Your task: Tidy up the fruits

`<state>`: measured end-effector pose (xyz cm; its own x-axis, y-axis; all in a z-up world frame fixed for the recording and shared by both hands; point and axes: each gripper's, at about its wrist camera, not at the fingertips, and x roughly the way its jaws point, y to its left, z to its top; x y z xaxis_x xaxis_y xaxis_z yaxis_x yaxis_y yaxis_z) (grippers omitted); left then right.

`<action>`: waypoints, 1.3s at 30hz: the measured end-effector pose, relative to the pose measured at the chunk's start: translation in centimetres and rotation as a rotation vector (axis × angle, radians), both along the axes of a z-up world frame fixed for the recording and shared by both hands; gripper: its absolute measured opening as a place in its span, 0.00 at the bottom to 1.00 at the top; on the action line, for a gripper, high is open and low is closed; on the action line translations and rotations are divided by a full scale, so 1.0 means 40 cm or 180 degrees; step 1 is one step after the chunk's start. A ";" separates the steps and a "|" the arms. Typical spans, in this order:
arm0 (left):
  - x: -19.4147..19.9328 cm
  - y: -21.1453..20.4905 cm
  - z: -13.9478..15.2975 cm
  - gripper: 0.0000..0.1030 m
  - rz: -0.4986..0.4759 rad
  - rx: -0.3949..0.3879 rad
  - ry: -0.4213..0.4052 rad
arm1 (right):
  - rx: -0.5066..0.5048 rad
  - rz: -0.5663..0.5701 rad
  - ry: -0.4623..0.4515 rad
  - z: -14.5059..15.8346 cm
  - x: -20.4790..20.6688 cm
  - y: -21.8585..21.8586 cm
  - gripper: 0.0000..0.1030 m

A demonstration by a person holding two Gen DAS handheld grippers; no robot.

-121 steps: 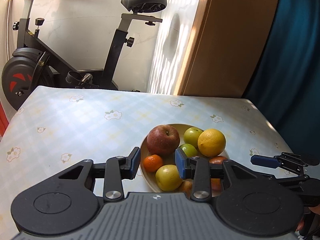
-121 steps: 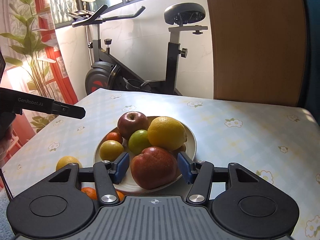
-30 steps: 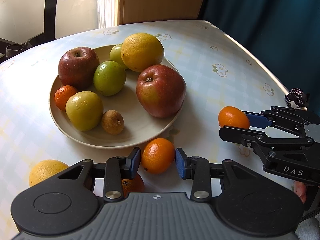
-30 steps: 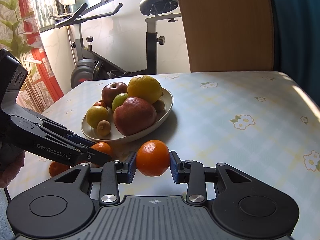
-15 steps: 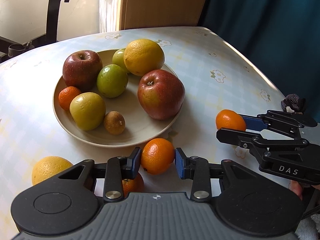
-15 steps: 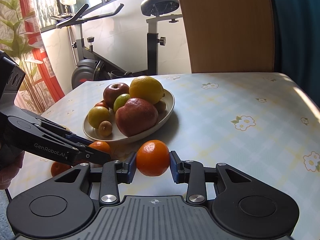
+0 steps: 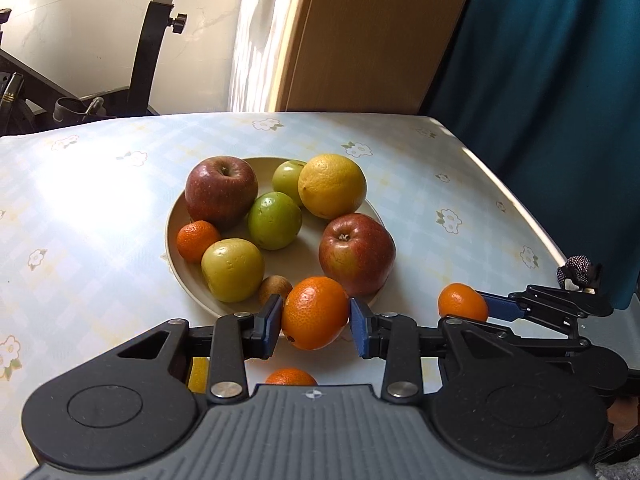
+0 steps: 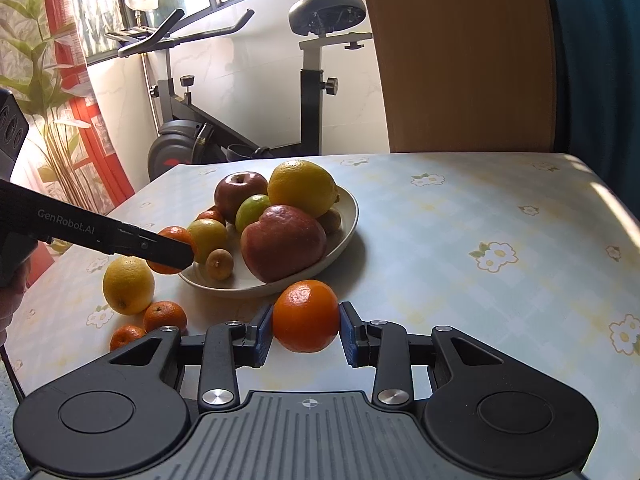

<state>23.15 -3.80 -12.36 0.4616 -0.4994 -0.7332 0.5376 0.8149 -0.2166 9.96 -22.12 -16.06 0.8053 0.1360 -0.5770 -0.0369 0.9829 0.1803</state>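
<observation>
A beige plate [image 7: 176, 264] on the table holds two red apples [image 7: 356, 254], several green fruits, a yellow citrus [image 7: 332, 186], a small mandarin [image 7: 197, 240] and a brown kiwi [image 7: 274, 287]. My left gripper [image 7: 315, 326] is shut on a mandarin [image 7: 315, 312], lifted above the plate's near rim. My right gripper [image 8: 306, 334] is shut on another mandarin [image 8: 306, 316], held above the table near the plate [image 8: 348, 224]. The right gripper also shows in the left wrist view [image 7: 464, 308], the left one in the right wrist view [image 8: 172, 254].
A yellow lemon [image 8: 128, 285] and two small mandarins [image 8: 165, 316] lie on the table left of the plate. The table's right edge [image 7: 536, 220] borders a teal curtain. An exercise bike [image 8: 304, 92] stands behind the table.
My left gripper has lifted its mandarin off the table and moved it toward the plate's rim. My right gripper keeps its mandarin and has drawn a little closer to the plate.
</observation>
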 end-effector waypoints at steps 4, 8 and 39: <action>0.012 0.012 0.018 0.37 0.0076 -0.0012 -0.0048 | -0.0015 0.0043 -0.0011 0.008 0.001 0.010 0.31; 0.026 0.023 0.034 0.37 0.0125 -0.0032 -0.0072 | -0.0029 0.0077 -0.0011 0.014 0.006 0.018 0.31; 0.112 0.061 0.057 0.37 0.0330 -0.0039 -0.0148 | -0.0302 0.0623 0.0067 0.033 0.146 0.132 0.31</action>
<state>27.63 -1.34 -10.07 0.5447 -0.4559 -0.7039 0.4602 0.8641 -0.2037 15.81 -16.84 -14.74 0.7565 0.2329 -0.6111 -0.2258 0.9700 0.0902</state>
